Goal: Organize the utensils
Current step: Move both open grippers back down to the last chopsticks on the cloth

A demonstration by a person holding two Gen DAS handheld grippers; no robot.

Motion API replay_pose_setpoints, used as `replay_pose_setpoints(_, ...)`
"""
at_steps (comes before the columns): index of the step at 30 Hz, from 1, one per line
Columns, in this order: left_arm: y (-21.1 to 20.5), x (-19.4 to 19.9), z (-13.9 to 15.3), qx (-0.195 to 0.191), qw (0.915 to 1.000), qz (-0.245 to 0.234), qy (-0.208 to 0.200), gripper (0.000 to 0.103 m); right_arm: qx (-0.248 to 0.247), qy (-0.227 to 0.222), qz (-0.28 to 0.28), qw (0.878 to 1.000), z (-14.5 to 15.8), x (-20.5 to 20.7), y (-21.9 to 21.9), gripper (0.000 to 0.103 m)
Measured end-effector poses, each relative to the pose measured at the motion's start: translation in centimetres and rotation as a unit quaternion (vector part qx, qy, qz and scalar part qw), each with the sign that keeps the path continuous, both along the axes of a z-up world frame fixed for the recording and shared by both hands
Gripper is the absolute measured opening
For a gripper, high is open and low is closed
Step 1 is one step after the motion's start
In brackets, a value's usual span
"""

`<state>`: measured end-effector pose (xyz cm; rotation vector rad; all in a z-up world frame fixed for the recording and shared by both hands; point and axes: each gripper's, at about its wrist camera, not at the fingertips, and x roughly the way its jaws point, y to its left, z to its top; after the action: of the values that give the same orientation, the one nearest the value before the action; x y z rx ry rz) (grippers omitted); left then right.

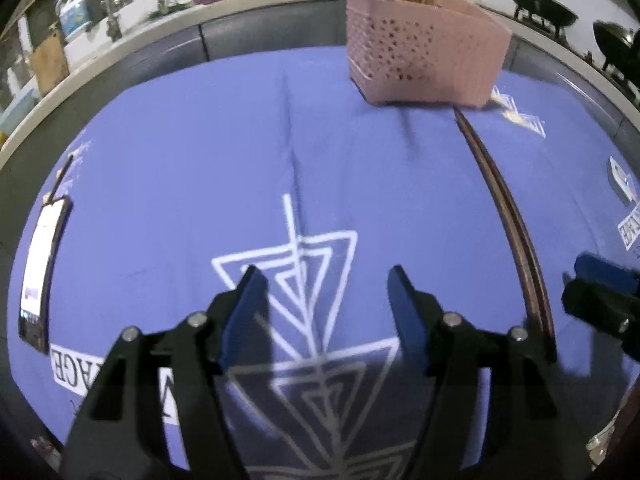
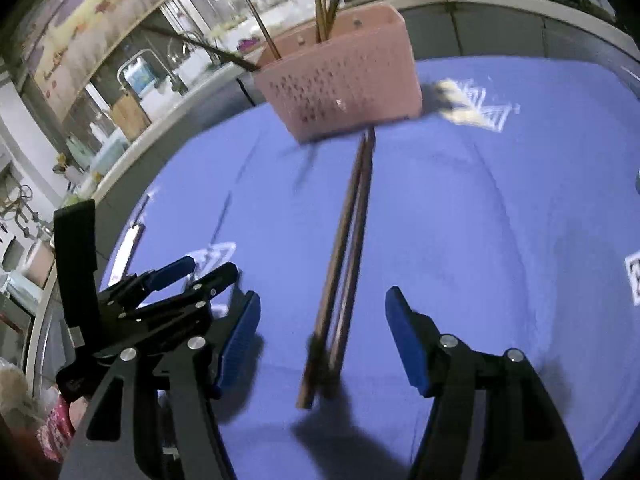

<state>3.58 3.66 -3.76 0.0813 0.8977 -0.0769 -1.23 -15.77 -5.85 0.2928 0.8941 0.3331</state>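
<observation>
While both claws [image 1: 320, 280] [image 2: 320, 312] gape empty, the chopsticks [image 2: 344, 264] lie lengthwise toward the pink basket [image 2: 344, 92].

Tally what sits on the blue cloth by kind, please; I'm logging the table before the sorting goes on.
Pink basket: 1
Brown chopsticks lying on the cloth: 2
Phone: 1
Total: 4
Sticks stand in the basket, too blurred to count.
</observation>
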Motion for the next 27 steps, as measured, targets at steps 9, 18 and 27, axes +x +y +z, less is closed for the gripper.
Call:
replay_pose_setpoints(9,-0.1,-0.7,-0.8,-0.006,0.9998,-0.011,0.017,0.095,-0.001,-0.006,-0.038,0.999,0.3,-0.8,-1.5,0.063)
replay_pose_setpoints(18,-0.4,-1.1,-1.0,-0.007,0.9994,-0.009,0.034,0.097,0.003,-0.004,-0.059,0.998,0.2,-0.5,-2.5,0.055)
replay_pose_setpoints(27,-0.5,-1.3,-0.9,-0.004,0.9993,-0.011,0.035,0.097,0.003,-0.002,-0.062,0.998,0.3,-0.4,-2.7,0.04)
